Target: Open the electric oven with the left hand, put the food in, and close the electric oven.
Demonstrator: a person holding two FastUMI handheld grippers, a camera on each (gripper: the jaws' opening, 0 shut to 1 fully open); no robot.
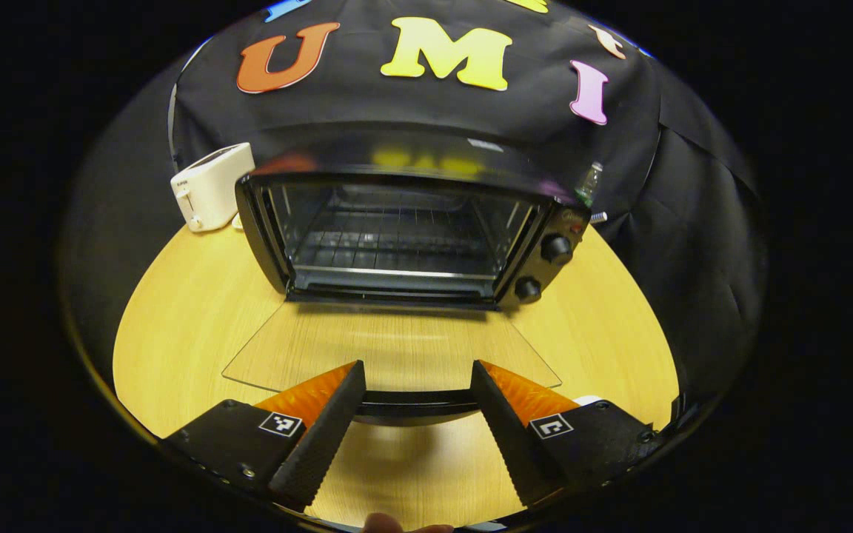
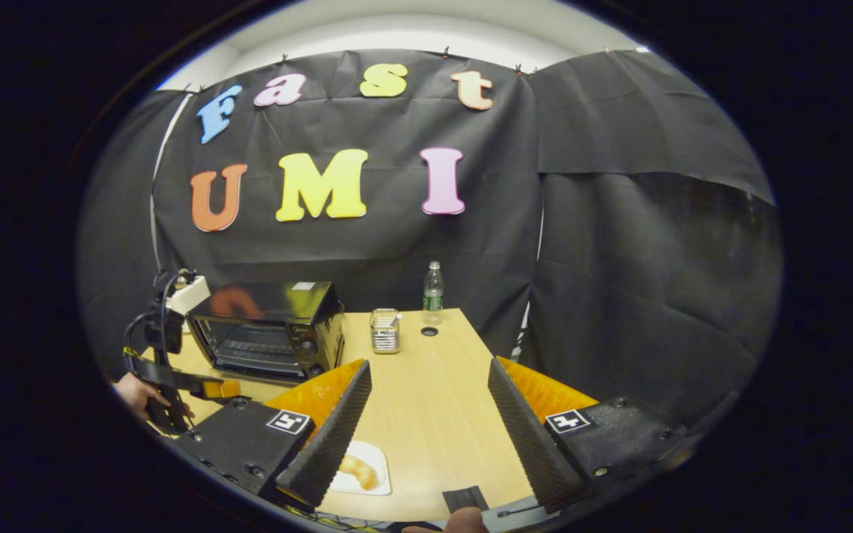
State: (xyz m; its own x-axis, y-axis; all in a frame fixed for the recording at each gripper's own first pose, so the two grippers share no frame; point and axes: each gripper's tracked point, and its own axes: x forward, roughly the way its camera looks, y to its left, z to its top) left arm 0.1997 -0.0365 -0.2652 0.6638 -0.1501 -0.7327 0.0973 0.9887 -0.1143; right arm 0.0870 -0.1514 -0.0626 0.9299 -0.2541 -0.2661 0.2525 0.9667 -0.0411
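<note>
The wooden counter (image 2: 434, 414) carries everything in front of me. On it stands the black electric oven (image 1: 404, 229), its glass door (image 1: 389, 355) dropped fully open and lying flat toward me, the wire rack (image 1: 389, 244) bare inside and two knobs (image 1: 556, 249) stacked on its right panel. Seen from my right gripper view, the oven (image 2: 271, 329) sits at the far left of the counter. A white toaster (image 1: 212, 185) stands just beside the oven's left rear corner.

My left gripper (image 1: 415, 385) has its fingers spread wide, one on each side of the door's dark handle bar (image 1: 415, 403) at the near edge; neither pad presses on it, and I hold nothing. In my right gripper view that same left gripper (image 2: 175, 377) shows by the oven door.

My right gripper (image 2: 430, 414) hangs wide open and empty above the counter. Below its left finger lies a small white plate (image 2: 367, 474) with the food (image 2: 358, 468), a golden pastry-like piece, well apart from the oven. Farther back stand a clear holder (image 2: 385, 330) and a plastic water bottle (image 2: 433, 292).
</note>
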